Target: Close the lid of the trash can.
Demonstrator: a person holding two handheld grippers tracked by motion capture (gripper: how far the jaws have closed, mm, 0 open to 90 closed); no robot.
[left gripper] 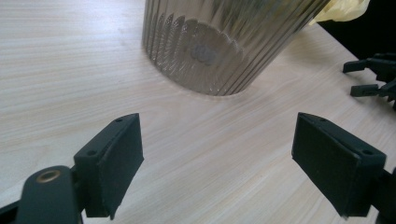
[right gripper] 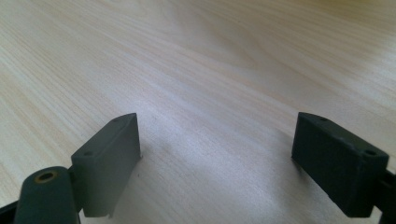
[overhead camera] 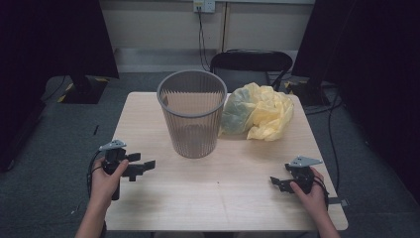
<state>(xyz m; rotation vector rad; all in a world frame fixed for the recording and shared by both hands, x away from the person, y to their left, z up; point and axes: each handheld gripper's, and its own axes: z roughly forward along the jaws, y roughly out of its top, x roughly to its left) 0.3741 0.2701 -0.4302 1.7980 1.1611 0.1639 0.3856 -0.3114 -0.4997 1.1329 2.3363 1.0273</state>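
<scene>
Bin (overhead camera: 192, 114) stands ahead of the spread left tongs (overhead camera: 143, 166), apart.

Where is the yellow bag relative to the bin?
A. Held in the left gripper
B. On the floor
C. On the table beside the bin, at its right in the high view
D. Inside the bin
C: the crumpled bag lies on the table next to the upright bin; both grippers are open and empty.
</scene>
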